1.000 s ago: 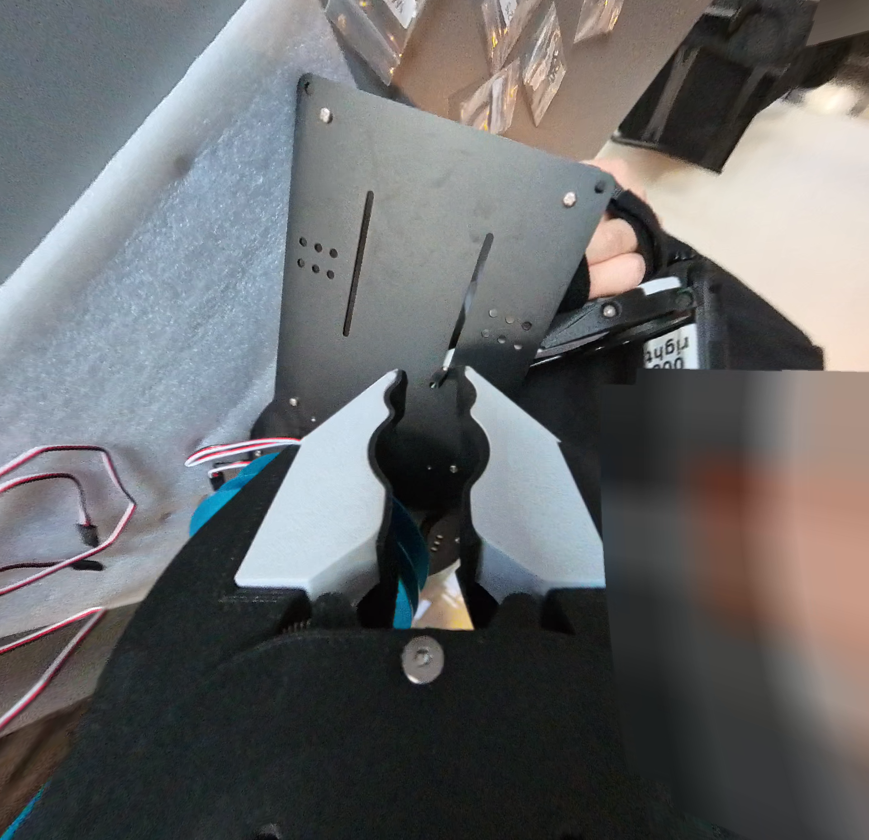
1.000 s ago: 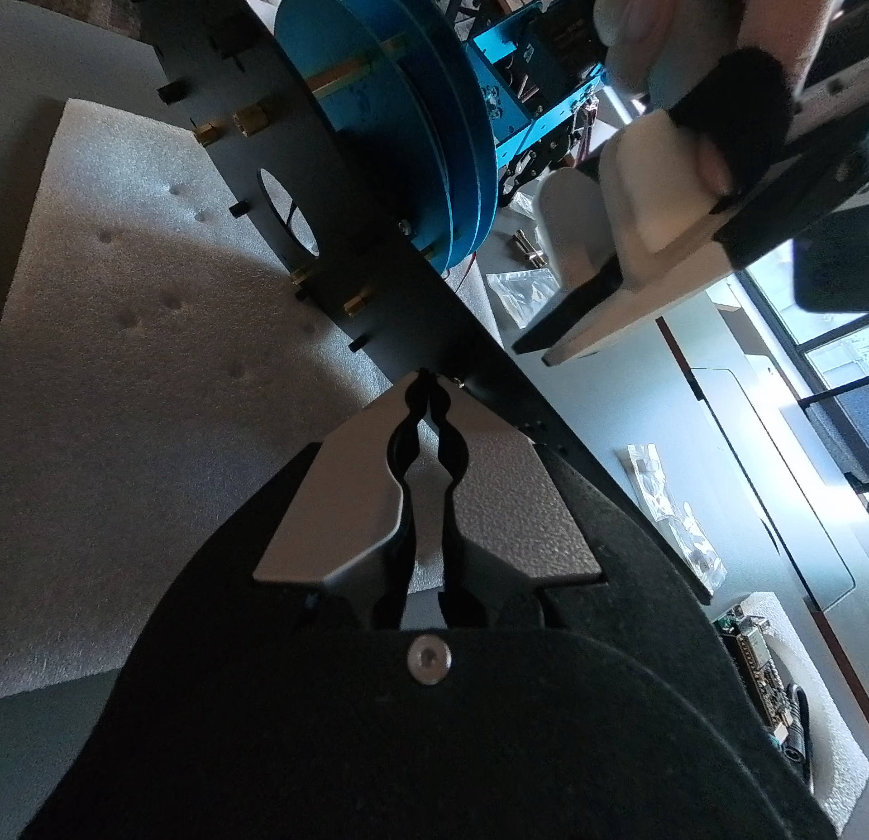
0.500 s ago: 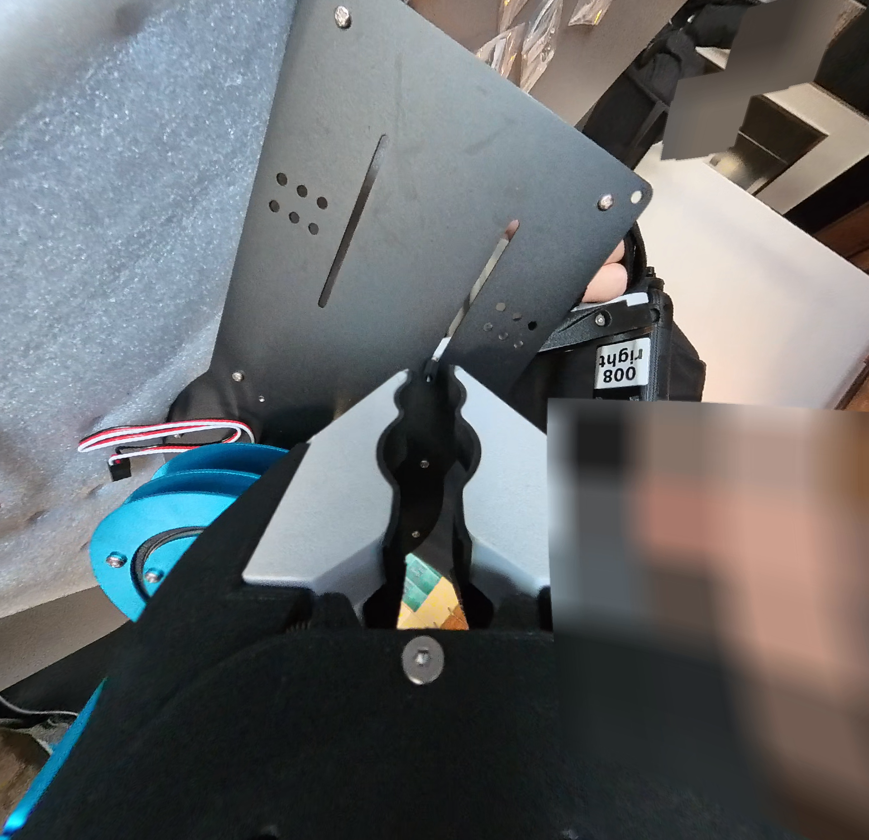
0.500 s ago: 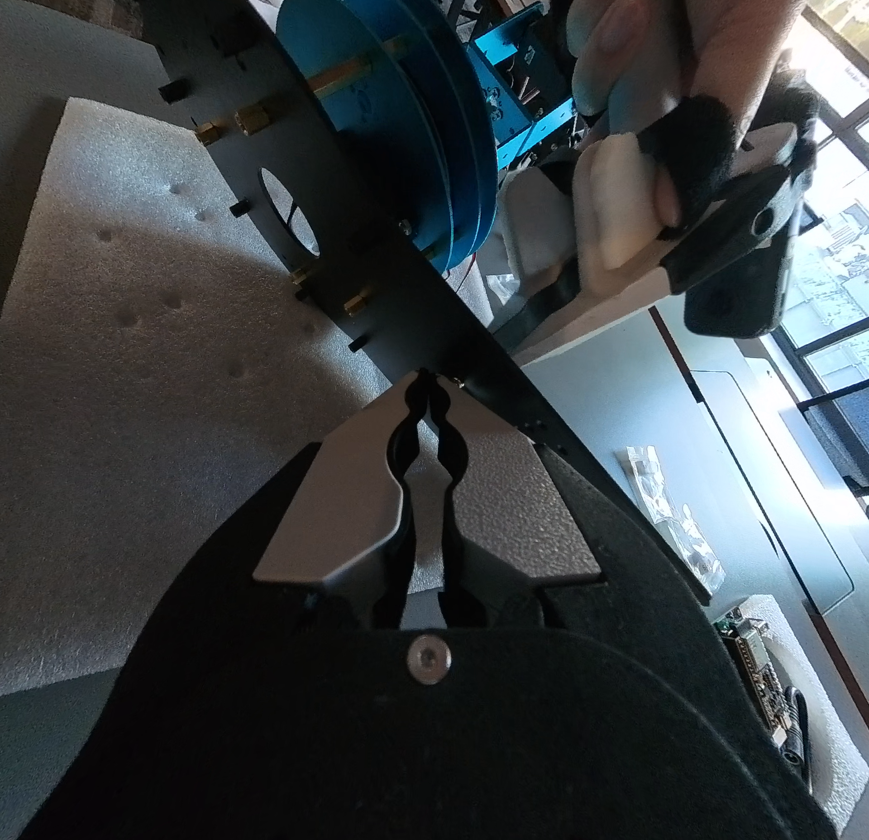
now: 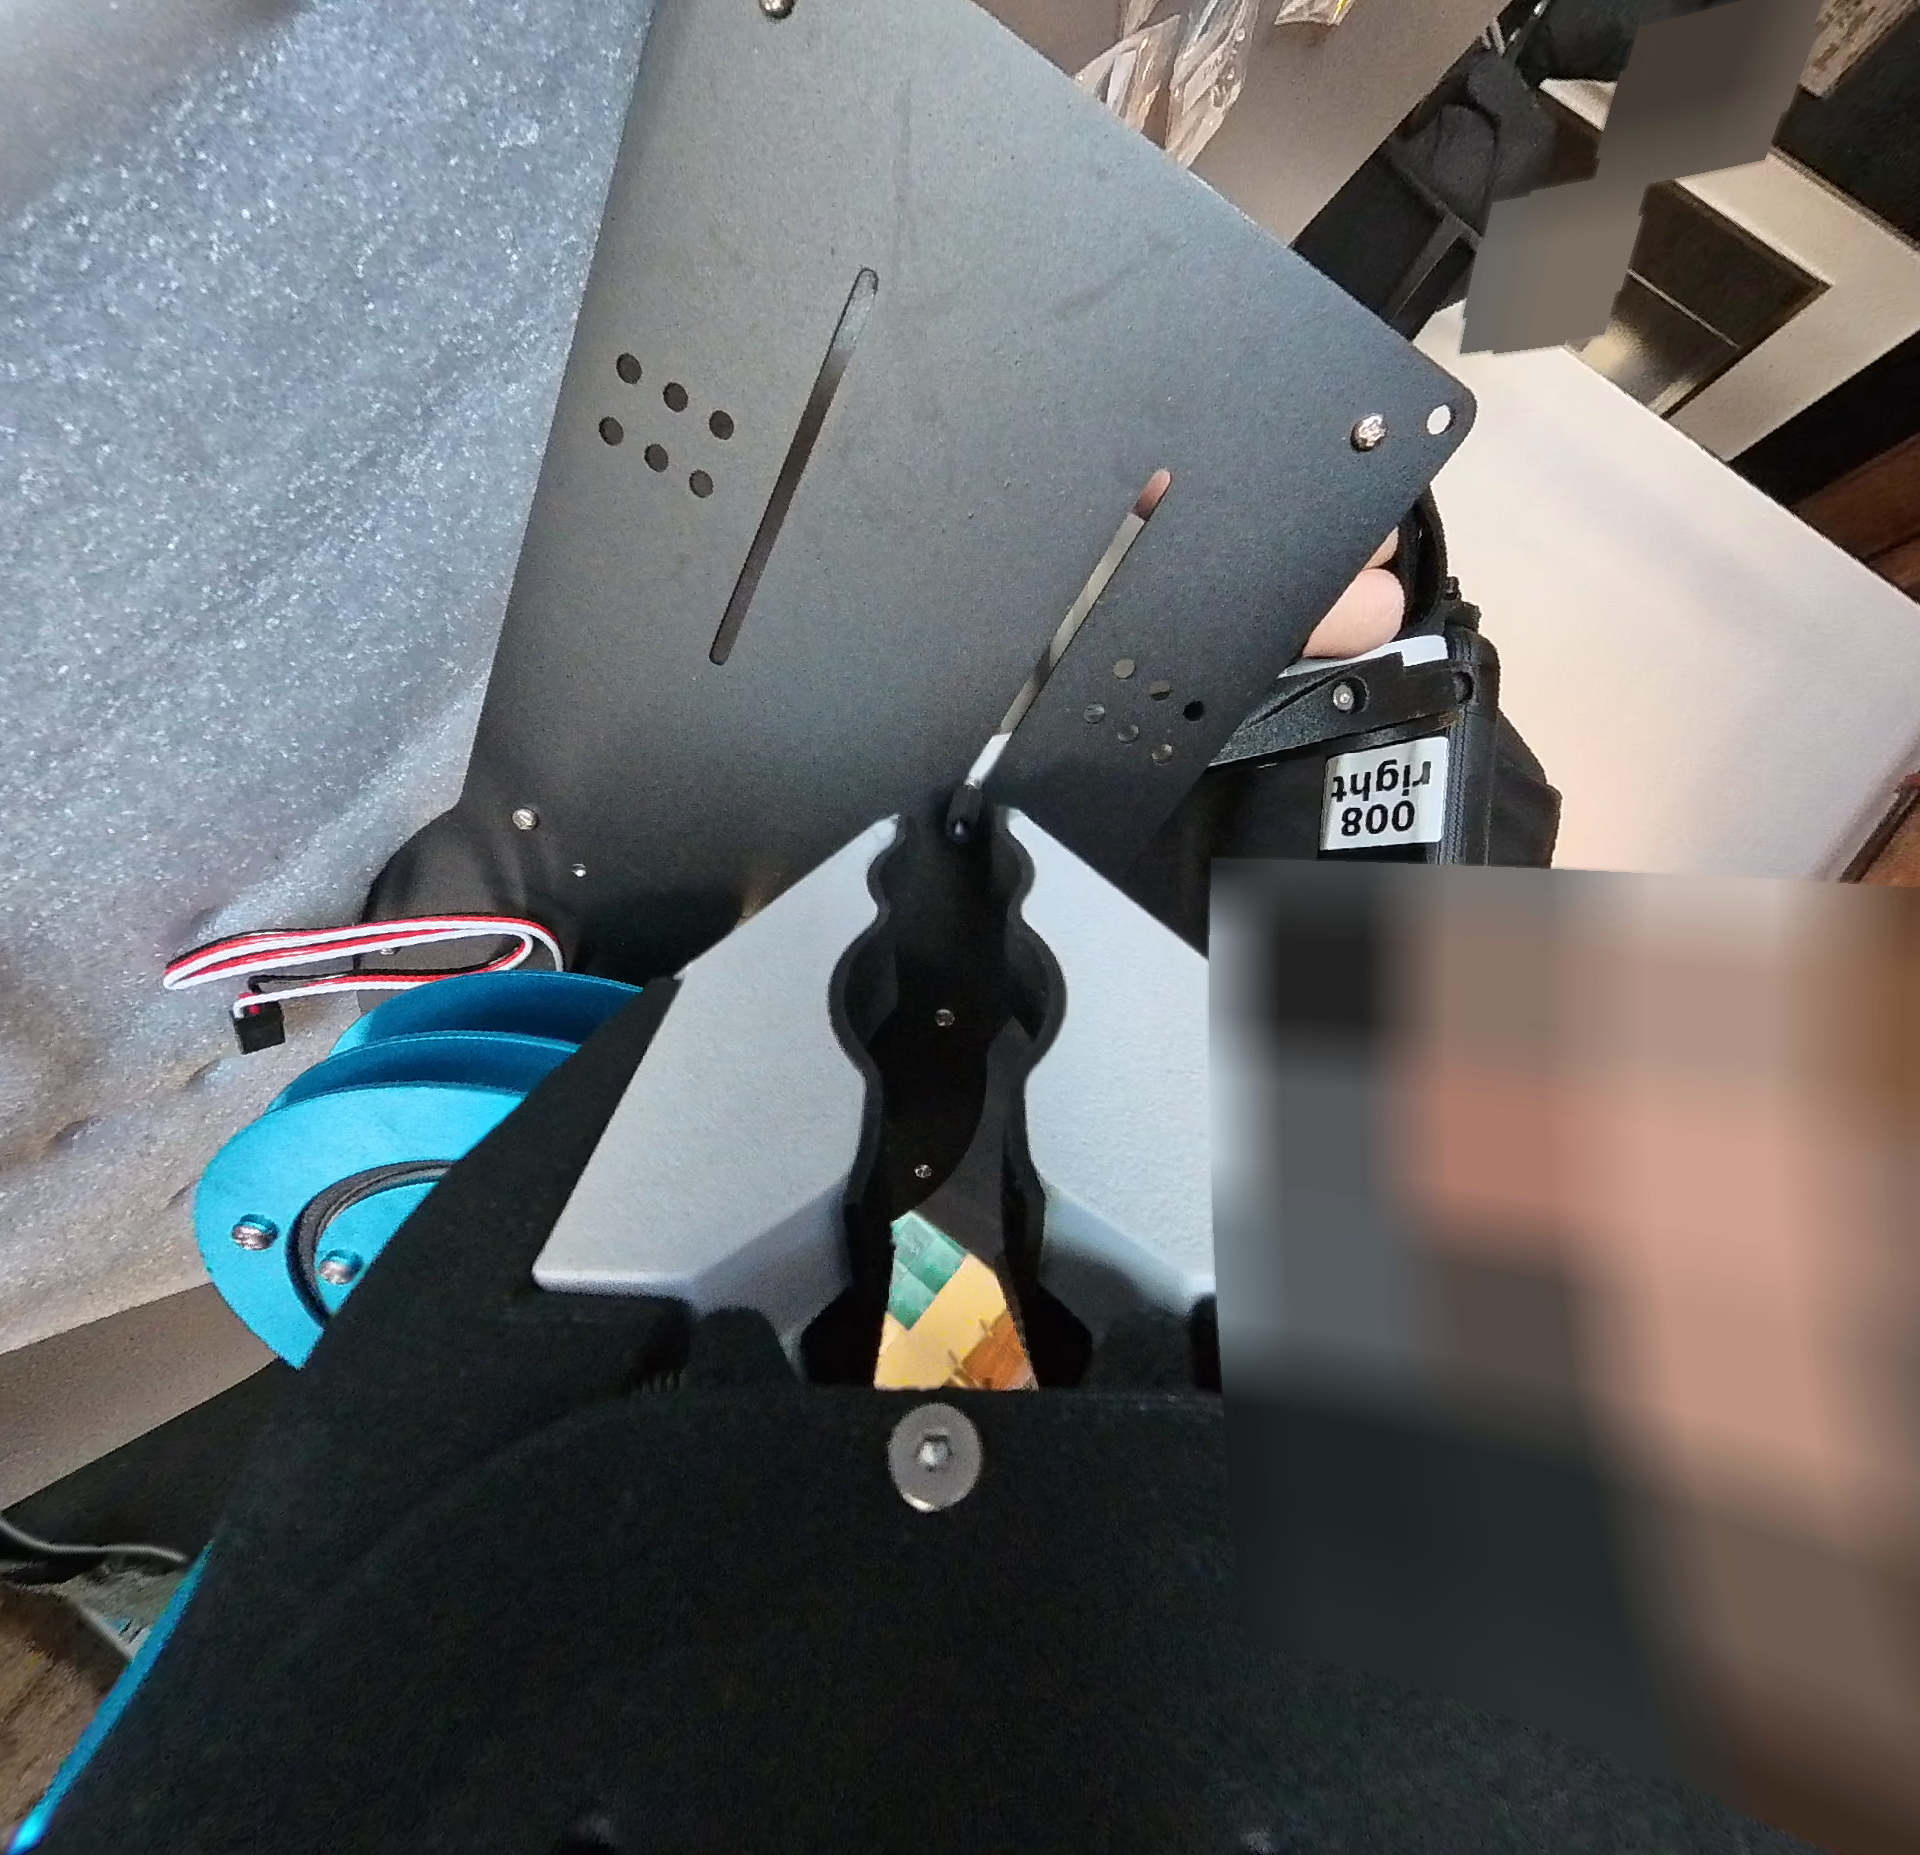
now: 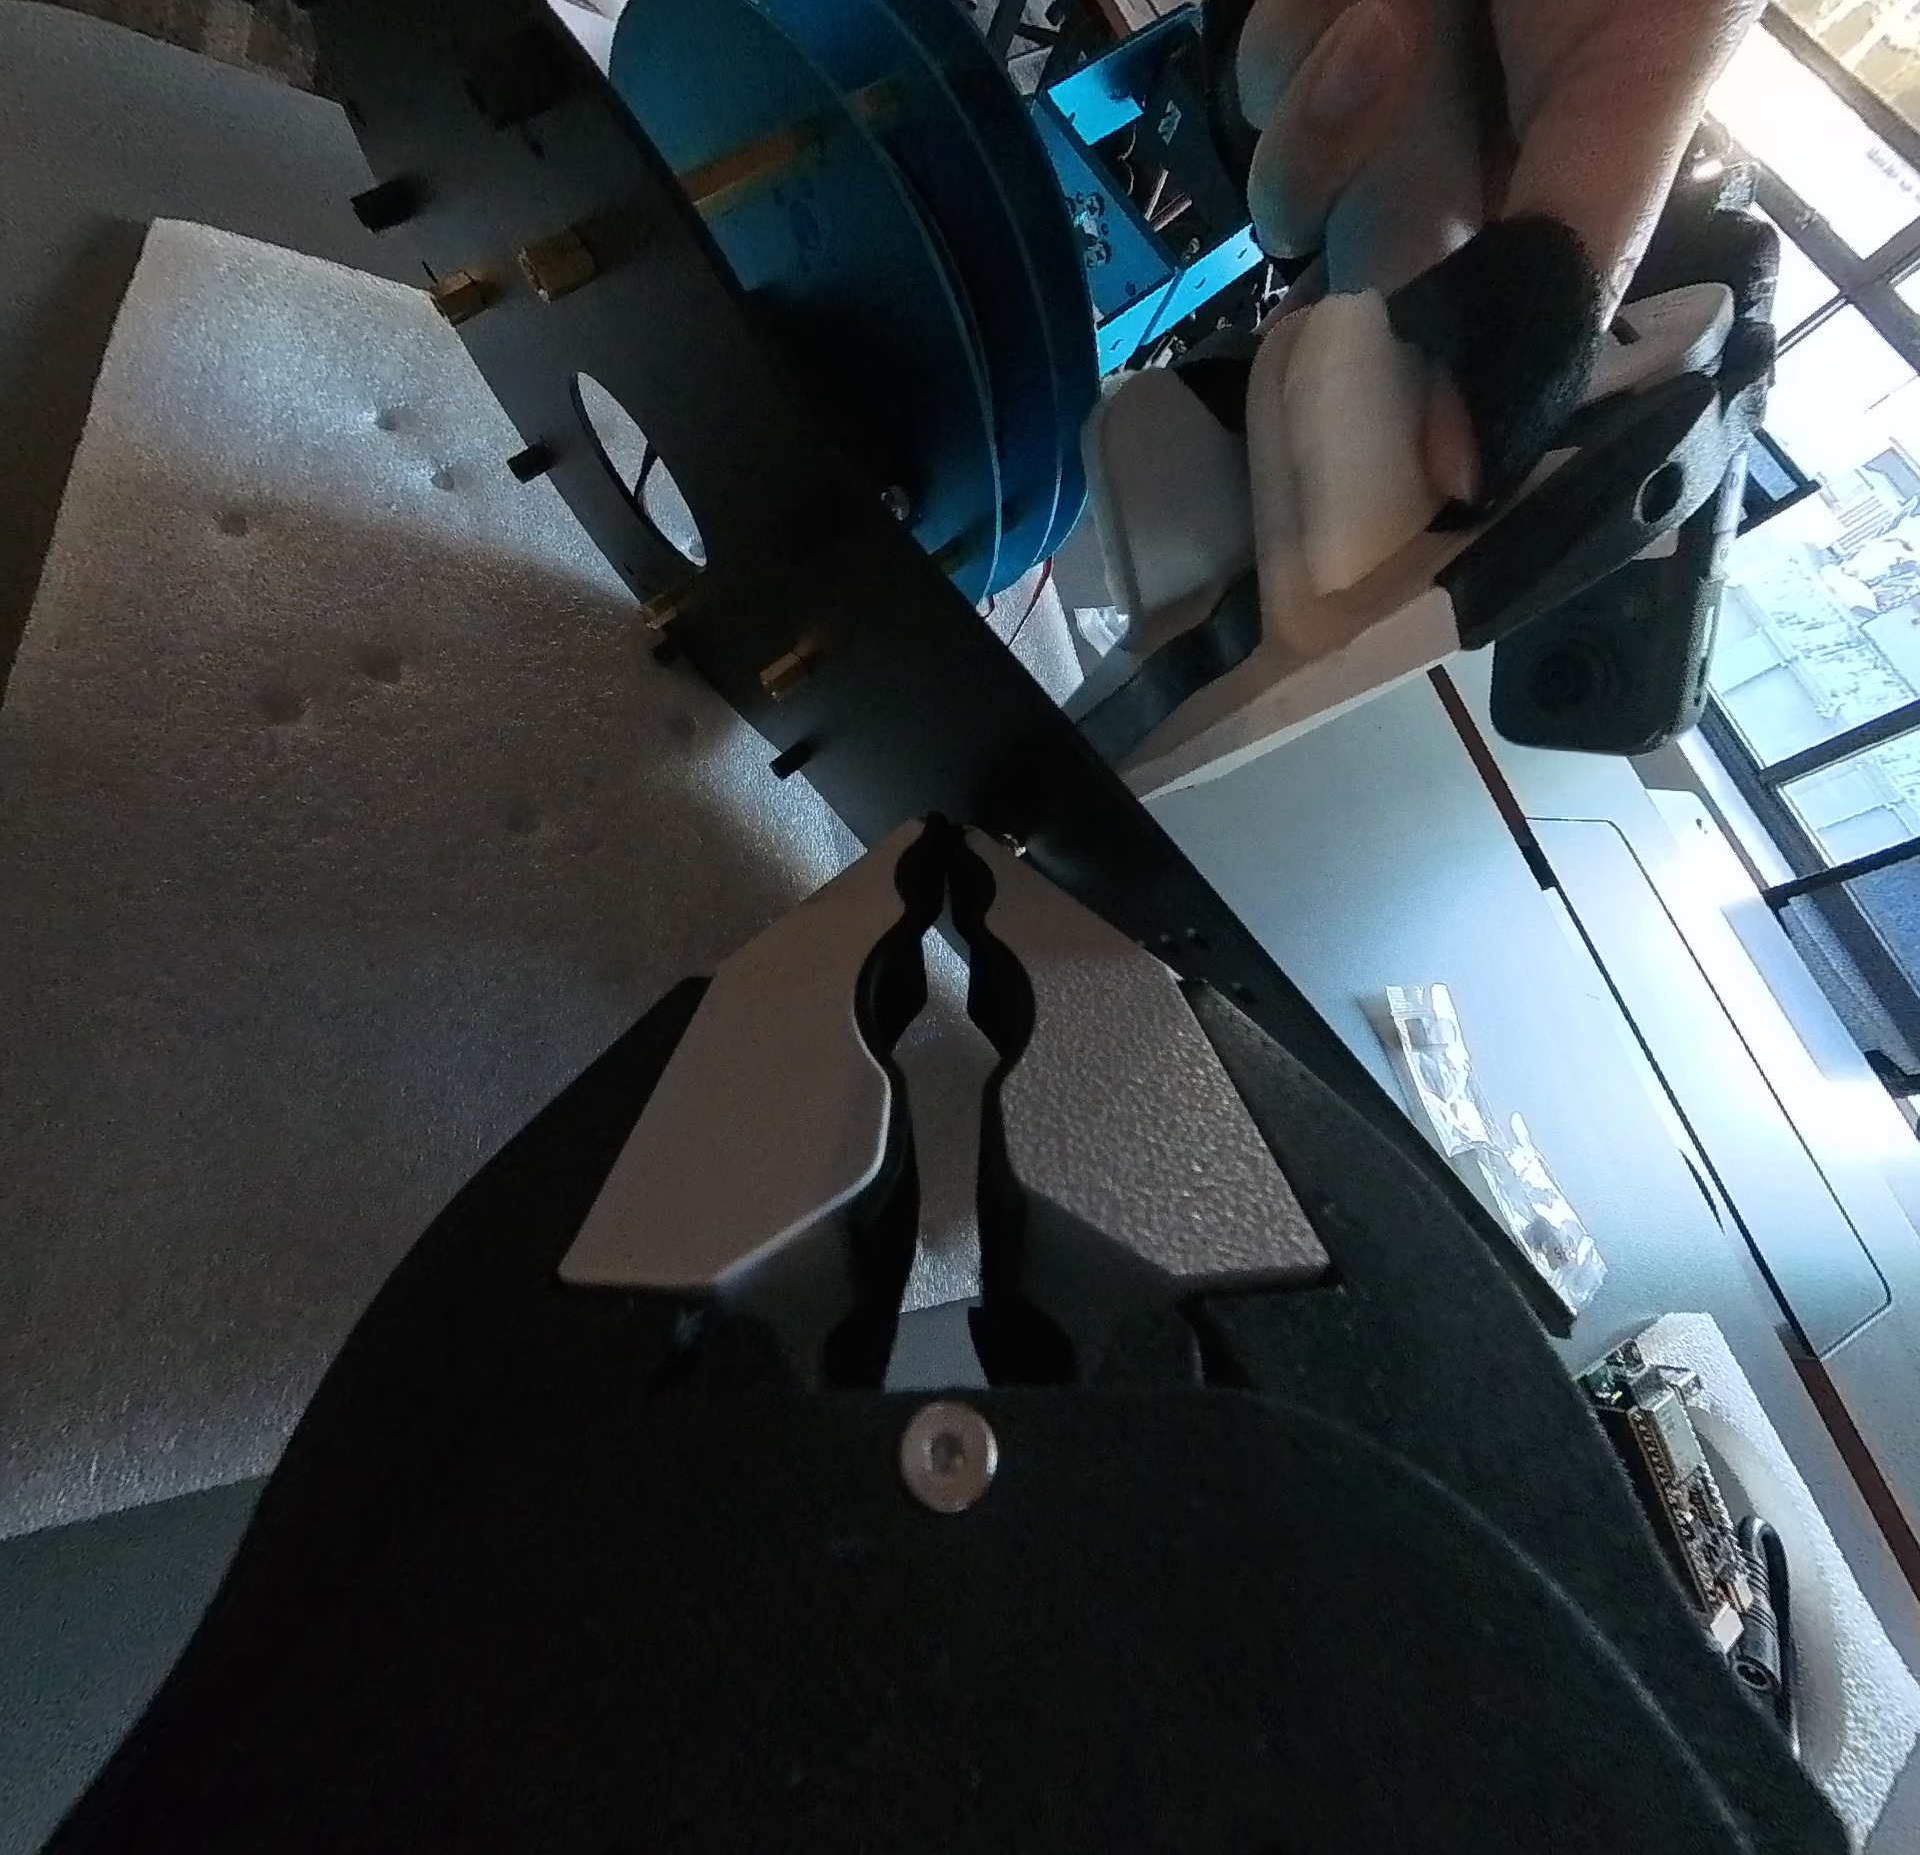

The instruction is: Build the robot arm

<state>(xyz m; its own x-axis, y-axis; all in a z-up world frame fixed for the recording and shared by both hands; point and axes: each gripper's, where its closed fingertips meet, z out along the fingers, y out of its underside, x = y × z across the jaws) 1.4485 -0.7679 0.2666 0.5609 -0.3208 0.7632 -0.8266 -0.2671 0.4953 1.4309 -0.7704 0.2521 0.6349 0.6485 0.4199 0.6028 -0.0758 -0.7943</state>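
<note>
Left claw: the left gripper [image 5: 961, 823] is clamped down, with a rounded tab of the black plate [image 5: 987, 299] sandwiched between its fingers and the tips meeting at the foot of a slot.
Right claw: the right gripper [image 6: 940, 834] has its tips pinched together right on the plate's lower edge. Foam shows through the gap farther back, so only the tips appear to bite.
Where the plate is: up off the foam sheet [image 5: 260, 455] and tilted, carried between both claws.
Which way it lies: from the left claw it fans straight ahead and away, its two long slots running along the fingers' line. From the right claw it is nearly edge-on, a dark band running from upper left to lower right.
Who's nearer: the left claw has the tab end by the blue wheel [image 5: 416, 1099], and the right claw has the far side edge.
Hanging off it: brass standoffs [image 6: 561, 273] stick out of the underside, and the wheel's stacked discs are bolted on. A red-white servo cable [image 5: 353, 958] dangles just beside them.
Edges and room: foam lies below the plate on the left. The grey table [image 6: 1403, 870] runs beyond it, with small plastic bags [image 6: 1475, 1109] and a circuit board [image 6: 1652, 1421] well apart from the plate.
Farther off: a blue metal frame [image 6: 1143, 257] stands behind the wheel.
</note>
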